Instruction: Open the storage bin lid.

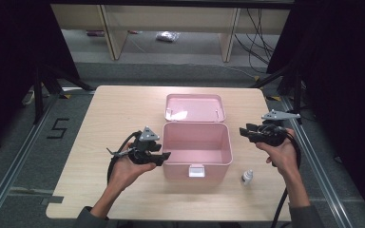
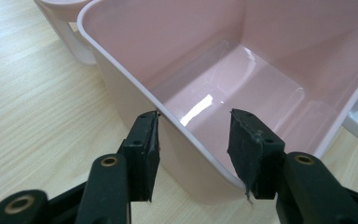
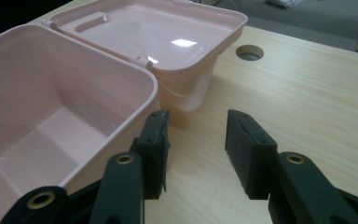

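A pink plastic box (image 1: pixel 180 170) stands open and empty at the middle of the table, its lid (image 1: pixel 195 108) lying back behind it. My left gripper (image 1: pixel 164 156) is at the box's left wall. In the left gripper view that wall (image 2: pixel 121 74) runs between the two pads of the gripper (image 2: pixel 194 113), one pad outside and one inside; the pads stand apart and do not clamp it. My right gripper (image 1: pixel 242 130) hovers just right of the box, open with nothing between its jaws. The right gripper view has the gripper (image 3: pixel 196 113) over bare wood beside the box (image 3: pixel 98 65) and lid (image 3: pixel 168 28).
A small white bottle (image 1: pixel 248 177) lies on the wooden table (image 1: pixel 119 114) near the front right of the box. A round hole (image 3: pixel 250 52) is cut in the tabletop behind the lid. Dark curtains and metal rails flank the table.
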`<state>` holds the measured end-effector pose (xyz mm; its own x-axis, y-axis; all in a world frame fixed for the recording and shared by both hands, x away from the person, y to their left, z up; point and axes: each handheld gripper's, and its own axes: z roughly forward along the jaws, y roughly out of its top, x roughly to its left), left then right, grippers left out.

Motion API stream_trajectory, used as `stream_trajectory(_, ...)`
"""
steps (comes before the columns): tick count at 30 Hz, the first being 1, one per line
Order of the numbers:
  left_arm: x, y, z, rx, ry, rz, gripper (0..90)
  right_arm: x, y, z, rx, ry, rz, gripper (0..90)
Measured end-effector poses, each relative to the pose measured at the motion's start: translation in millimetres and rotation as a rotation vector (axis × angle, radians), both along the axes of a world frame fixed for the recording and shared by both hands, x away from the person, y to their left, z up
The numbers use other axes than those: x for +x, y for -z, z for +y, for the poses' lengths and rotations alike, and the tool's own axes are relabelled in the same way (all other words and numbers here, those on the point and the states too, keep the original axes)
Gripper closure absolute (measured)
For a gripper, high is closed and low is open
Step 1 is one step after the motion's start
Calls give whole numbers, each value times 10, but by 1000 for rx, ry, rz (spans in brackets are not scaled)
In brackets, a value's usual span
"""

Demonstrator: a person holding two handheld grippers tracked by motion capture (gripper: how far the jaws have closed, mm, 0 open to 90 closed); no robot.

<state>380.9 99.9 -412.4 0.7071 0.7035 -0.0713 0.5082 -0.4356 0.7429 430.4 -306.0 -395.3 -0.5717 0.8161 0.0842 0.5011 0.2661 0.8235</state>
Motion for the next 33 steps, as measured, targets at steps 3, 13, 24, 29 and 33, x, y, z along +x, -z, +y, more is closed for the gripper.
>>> stream_trajectory(3,6,0,0,-2,2,-1,526,-37,-14,-48,1,10,9,565)
stream_trajectory(13,4,1,0,-1,-1,-3,526,-197,-13,-103,-1,24,72,480)
stream_trajectory(24,4,-1,-1,0,3,1,526,-442,-46,-140,-59,-9,135,400)
stream_trajectory(29,4,-1,-2,0,5,-1,526,-559,-17,-130,-87,-29,180,365)
stream_trajectory(33,2,0,-5,1,3,-3,525,-633,24,-99,-112,-52,182,339)
